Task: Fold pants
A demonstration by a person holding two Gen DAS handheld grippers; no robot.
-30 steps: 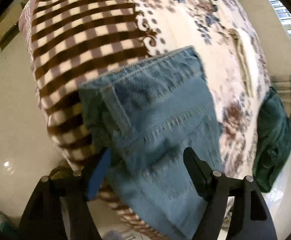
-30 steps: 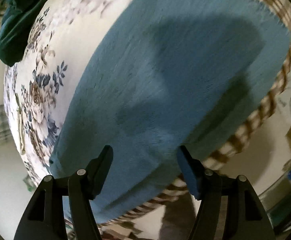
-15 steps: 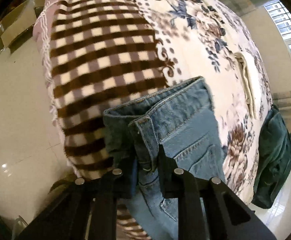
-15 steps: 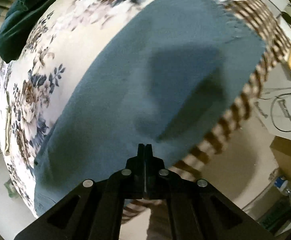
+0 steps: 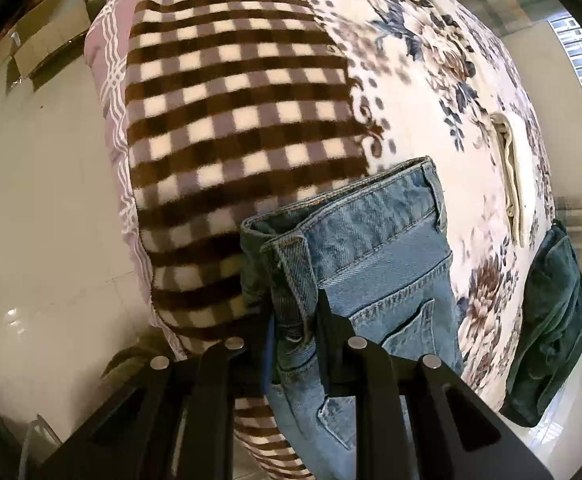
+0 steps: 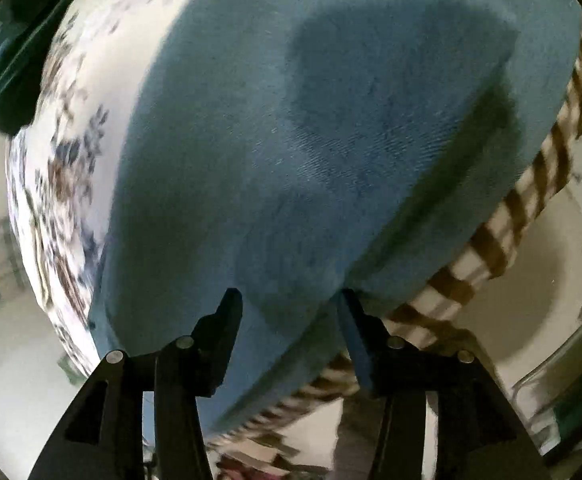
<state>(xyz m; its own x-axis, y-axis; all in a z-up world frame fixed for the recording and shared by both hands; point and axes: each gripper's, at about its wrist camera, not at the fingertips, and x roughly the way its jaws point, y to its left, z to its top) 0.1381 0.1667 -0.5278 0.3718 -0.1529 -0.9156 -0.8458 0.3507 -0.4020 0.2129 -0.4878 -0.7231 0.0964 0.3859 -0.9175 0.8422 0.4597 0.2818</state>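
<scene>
No readable brand, label or writing anywhere; the jeans show only stitching and a belt loop.

Left gripper (image 5: 294,320): 2 fingers closed tight on the waistband of the jeans (image 5: 375,264), pinching the denim at a belt loop. The waistband lies near the blanket's left edge, over the brown checked band (image 5: 227,120), with the far waistband corner reaching the floral part (image 5: 431,60). A back pocket shows just right of the grip.

Right gripper (image 6: 287,312): fingers spread apart, nothing between them held; the leg fabric of the jeans (image 6: 331,140) sits in the gap and under the tips. Whether the tips touch the cloth cannot be told; this view is motion-blurred. The leg runs along the blanket's checked edge (image 6: 531,184), which drops to the floor right beside it, so little room on that side.

Open floral blanket lies beyond the jeans in both views. A cream folded cloth (image 5: 509,176) lies well apart from the waistband, toward the far edge. A dark green garment (image 5: 551,320) hangs off the blanket's right edge. Pale tiled floor (image 5: 43,220) surrounds the left side.
</scene>
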